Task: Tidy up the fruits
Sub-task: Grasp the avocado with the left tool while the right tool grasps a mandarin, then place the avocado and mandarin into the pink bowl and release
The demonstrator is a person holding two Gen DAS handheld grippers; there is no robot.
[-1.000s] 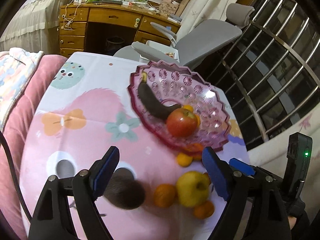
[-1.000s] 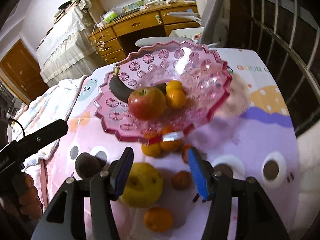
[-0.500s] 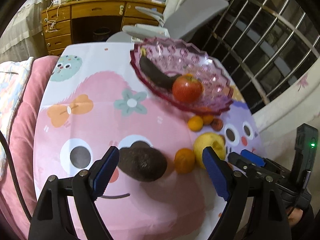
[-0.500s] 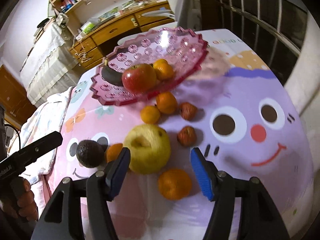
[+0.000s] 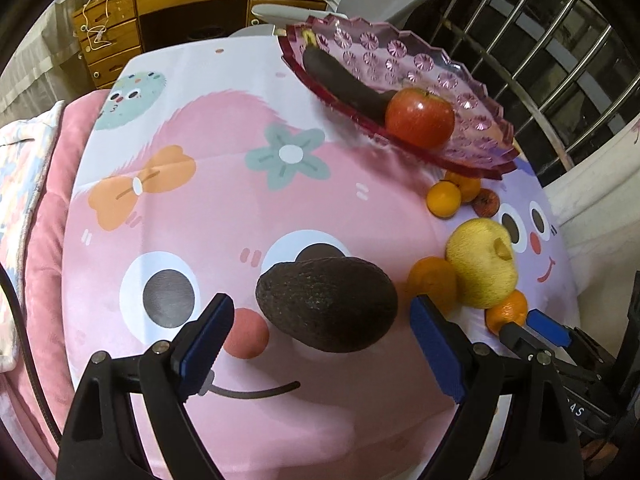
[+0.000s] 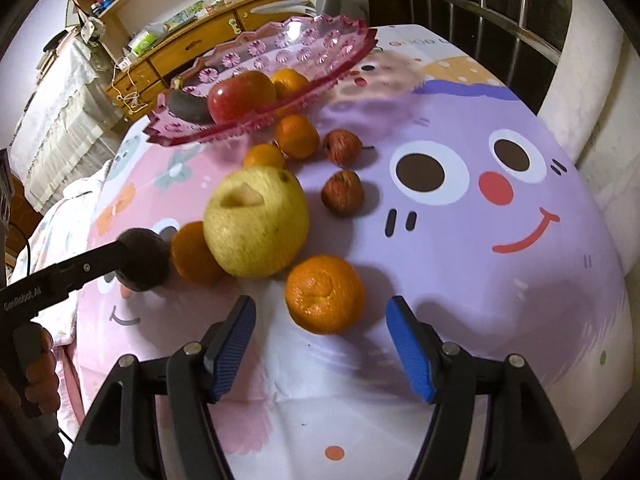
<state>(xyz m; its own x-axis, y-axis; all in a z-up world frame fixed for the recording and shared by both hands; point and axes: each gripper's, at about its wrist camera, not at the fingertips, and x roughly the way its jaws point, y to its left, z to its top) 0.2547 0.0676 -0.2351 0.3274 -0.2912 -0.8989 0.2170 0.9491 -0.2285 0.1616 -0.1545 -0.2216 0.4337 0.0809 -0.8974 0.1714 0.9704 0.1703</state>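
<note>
A dark avocado lies on the cartoon tablecloth just ahead of my open left gripper, between its fingers' line; it also shows in the right wrist view. An orange lies just ahead of my open right gripper. A yellow apple sits behind it, with oranges and small red fruits around. The pink glass fruit dish holds a red apple, an orange and a dark banana.
The table's front and right edges are close below both grippers. A wooden desk and a grey chair stand beyond the table. Metal window bars run along the right. A pink cushion lies to the left.
Both grippers have dropped and moved in toward the table. The avocado now sits close before the left fingers, the orange close before the right fingers. Both stay open.
</note>
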